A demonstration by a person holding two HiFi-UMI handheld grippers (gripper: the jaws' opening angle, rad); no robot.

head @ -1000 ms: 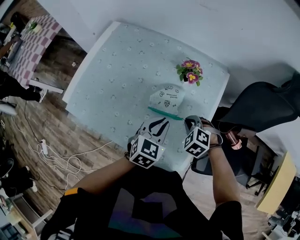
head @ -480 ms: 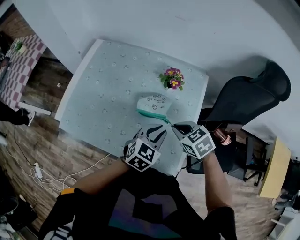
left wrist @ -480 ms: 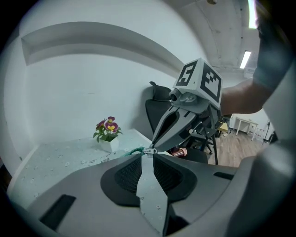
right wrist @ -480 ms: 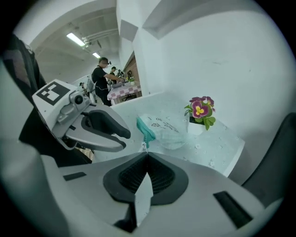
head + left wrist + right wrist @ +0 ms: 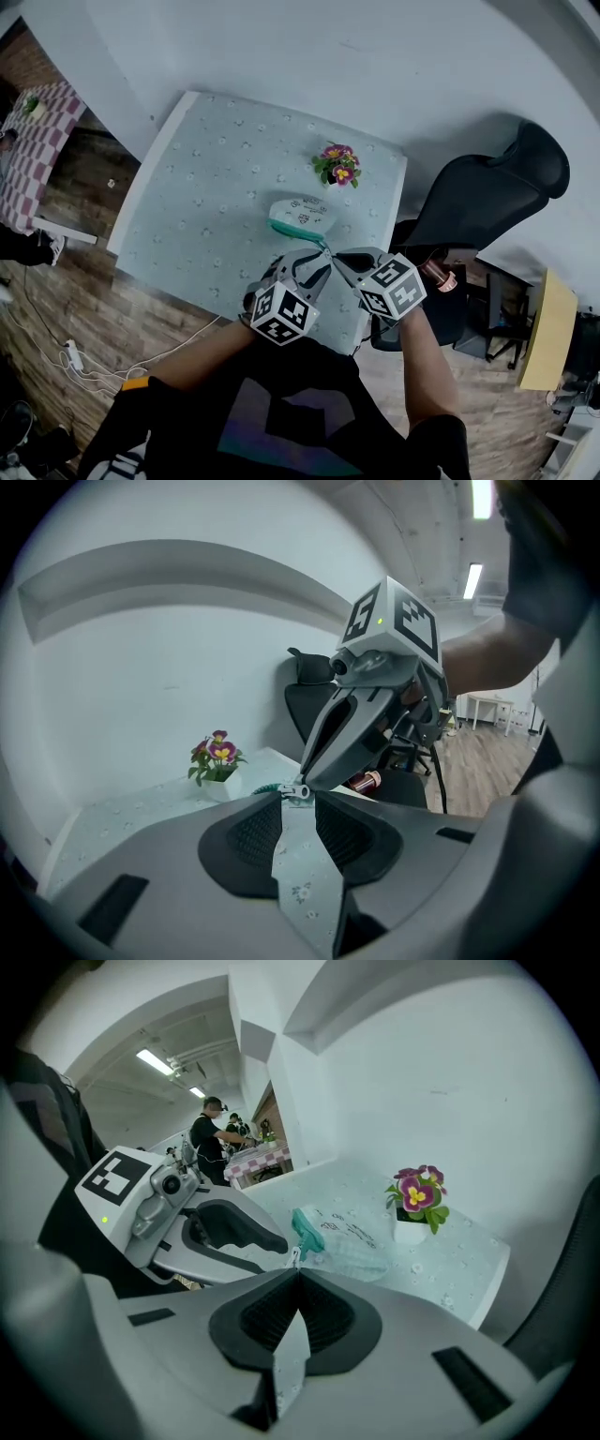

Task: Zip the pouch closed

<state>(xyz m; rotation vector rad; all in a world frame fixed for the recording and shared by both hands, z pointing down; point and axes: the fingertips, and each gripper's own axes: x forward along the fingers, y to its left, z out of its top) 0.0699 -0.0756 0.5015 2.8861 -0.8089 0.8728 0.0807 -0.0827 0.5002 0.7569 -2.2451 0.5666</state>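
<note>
The pouch (image 5: 298, 214) lies on the desk (image 5: 206, 178); the right gripper (image 5: 296, 1272) has its jaws closed on the zipper pull (image 5: 294, 1257), so the left gripper (image 5: 298, 801), jaws slightly apart, should pin the pouch's end before pulling.

- Head view: high overhead, looking steeply down on the table (image 5: 206, 187).
- Both gripper views: low, close (facing each other), sharing the flower pot (image 5: 336, 169) with it.

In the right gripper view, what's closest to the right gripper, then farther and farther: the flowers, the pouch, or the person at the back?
1. pouch, just ahead, in the middle.
2. flowers, behind it, to the right.
3. person, far back, upper left.
</note>
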